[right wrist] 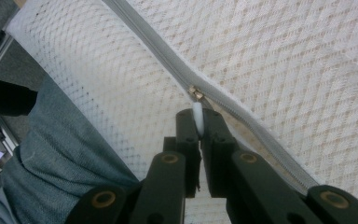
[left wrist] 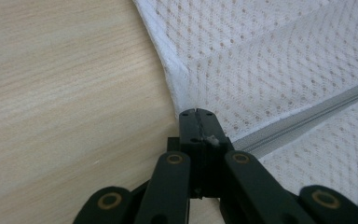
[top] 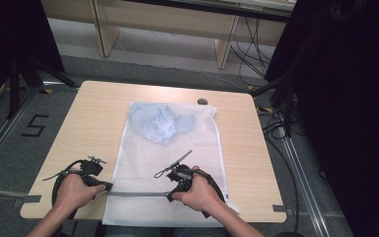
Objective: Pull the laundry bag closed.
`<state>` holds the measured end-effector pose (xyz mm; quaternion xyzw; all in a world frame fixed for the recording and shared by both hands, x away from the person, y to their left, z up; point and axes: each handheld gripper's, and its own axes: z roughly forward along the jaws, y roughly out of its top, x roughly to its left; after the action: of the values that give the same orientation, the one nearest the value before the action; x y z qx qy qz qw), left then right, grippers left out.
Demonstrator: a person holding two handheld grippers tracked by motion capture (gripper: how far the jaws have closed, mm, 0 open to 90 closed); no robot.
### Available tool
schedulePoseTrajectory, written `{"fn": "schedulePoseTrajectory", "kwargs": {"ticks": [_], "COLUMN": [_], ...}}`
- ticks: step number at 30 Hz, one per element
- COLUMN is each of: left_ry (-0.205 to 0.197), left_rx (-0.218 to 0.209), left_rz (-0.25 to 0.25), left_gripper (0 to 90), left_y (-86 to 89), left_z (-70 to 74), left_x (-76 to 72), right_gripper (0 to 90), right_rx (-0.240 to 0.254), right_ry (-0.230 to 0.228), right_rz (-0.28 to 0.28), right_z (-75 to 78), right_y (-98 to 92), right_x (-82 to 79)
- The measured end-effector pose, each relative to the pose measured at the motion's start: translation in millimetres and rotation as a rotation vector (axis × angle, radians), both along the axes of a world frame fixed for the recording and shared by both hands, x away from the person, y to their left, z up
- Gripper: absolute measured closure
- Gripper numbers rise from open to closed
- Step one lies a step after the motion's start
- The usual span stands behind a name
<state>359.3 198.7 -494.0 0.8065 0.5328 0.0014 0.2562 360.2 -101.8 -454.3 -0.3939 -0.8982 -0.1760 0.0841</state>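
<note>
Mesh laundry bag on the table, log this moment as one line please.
left gripper shut on bag edge | right gripper shut on zipper pull | zipper part closed | light blue garment inside mesh laundry bag

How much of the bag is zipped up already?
Done: the blue cloth sits inside the mesh bag. In hand: the left gripper pinches the bag's edge, and the right gripper grips the zipper pull, partway along the zipper. Left: pulling it the remaining way.

Lab or recording studio: bare wooden table (top: pixel 94 123) under grippers, black curtains (top: pixel 345 98) at both sides, loose cables (top: pixel 256 49) on grey floor beyond, taped numeral "5" (top: pixel 33 126) left of left gripper (top: pixel 107 186).
</note>
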Motion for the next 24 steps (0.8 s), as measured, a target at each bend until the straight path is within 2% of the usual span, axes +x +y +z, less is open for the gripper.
{"fn": "schedulePoseTrajectory", "kwargs": {"ticks": [1,6,10,11,12,24], "left_ry": [0.0,0.001,0.001,0.001,0.0,0.003], "left_rx": [-0.001,-0.002,-0.002,-0.002,-0.002,-0.003], "left_rz": [0.001,0.002,0.002,0.002,0.002,0.003], "left_gripper": [89.9,89.9,89.9,89.9,89.9,89.9], "left_y": [0.0,0.1,0.1,0.1,0.1,0.4], "left_z": [-0.1,-0.1,-0.1,-0.1,-0.1,0.0], "left_x": [0.0,-0.1,-0.1,-0.1,0.0,-0.1], "right_gripper": [87.0,87.0,87.1,87.0,87.1,87.0], "right_rx": [0.001,0.003,-0.001,0.005,-0.002,0.0], "right_ry": [-0.012,-0.004,0.004,-0.006,0.007,-0.003], "right_rz": [0.009,0.01,-0.003,0.003,-0.01,-0.022], "right_z": [-0.2,0.6,1.4,0.3,1.1,1.9], "right_y": [-1.0,-3.2,-6.5,-8.7,-9.2,-15.4], "right_x": [0.5,1.7,1.4,2.0,1.3,2.0]}}
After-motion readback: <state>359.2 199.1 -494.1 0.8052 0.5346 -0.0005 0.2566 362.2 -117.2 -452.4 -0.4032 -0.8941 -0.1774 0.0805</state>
